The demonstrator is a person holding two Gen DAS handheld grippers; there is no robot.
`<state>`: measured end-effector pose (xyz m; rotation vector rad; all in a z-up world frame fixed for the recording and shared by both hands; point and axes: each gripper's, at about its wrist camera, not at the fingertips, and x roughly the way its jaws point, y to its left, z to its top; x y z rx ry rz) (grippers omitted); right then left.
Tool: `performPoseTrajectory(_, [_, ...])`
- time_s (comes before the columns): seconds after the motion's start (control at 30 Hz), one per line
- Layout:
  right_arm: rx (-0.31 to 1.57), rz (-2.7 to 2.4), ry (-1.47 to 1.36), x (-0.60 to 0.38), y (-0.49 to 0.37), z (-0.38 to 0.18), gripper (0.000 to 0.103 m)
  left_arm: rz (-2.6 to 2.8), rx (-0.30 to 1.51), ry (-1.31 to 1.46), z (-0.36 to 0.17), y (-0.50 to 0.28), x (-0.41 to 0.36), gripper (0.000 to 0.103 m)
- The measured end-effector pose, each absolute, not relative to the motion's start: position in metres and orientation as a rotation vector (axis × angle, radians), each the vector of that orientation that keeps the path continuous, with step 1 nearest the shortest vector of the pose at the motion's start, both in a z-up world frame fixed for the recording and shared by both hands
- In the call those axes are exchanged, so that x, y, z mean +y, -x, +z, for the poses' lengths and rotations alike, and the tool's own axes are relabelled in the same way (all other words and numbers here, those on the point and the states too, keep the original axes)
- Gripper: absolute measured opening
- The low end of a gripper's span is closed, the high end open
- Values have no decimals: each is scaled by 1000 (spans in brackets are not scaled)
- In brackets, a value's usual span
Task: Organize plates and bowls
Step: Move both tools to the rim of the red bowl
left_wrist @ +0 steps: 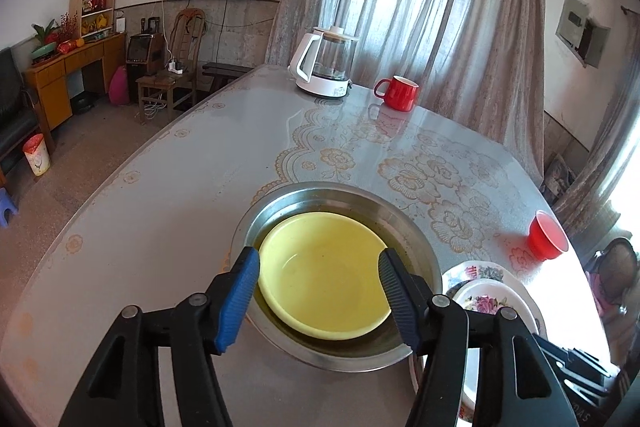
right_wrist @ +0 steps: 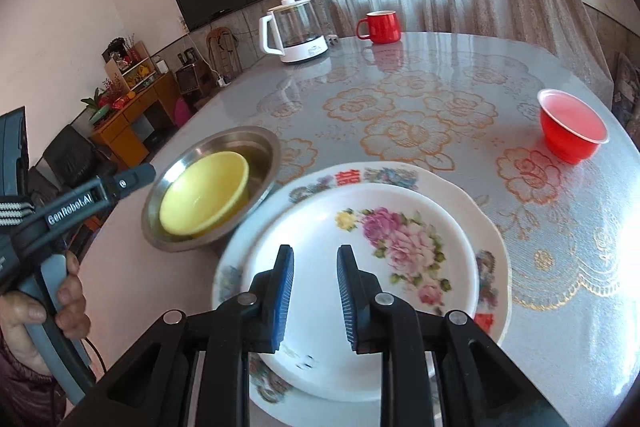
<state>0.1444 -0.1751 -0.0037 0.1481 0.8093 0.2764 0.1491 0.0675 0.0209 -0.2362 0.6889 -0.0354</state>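
On the bench point(right_wrist: 460, 67), 2 flowered plates point(right_wrist: 372, 227) lie stacked just right of the steel basin point(left_wrist: 340, 351), which holds the yellow bowl point(left_wrist: 320, 275). The red bowl point(right_wrist: 572, 127) stands well right of the basin, so the right hand-held gripper point(right_wrist: 314, 299), narrow and empty over the plates, seems nearer. The left hand-held gripper point(left_wrist: 320, 299) straddles the yellow bowl, wide, pads clear. Its body reads "GenRobot.AI".

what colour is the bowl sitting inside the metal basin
Yellow bowl, clearest in the left wrist view.
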Motion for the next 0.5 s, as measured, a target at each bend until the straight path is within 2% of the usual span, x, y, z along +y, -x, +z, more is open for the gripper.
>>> performPoseTrajectory(0.07, [826,259,-159,-191,-137,-8,22,-36,680,247,25,-151,65,68])
performPoseTrajectory(0.23, [847,140,-192,-240,-117,-16,21,-77,675,219,34,-154,50,69])
performPoseTrajectory(0.3, [829,98,-234,-262,-111,-14,25,-115,672,185,37,-153,38,69])
performPoseTrajectory(0.5, [774,-13,-306,-311,-107,-2,25,-230,697,108,43,-153,1,68])
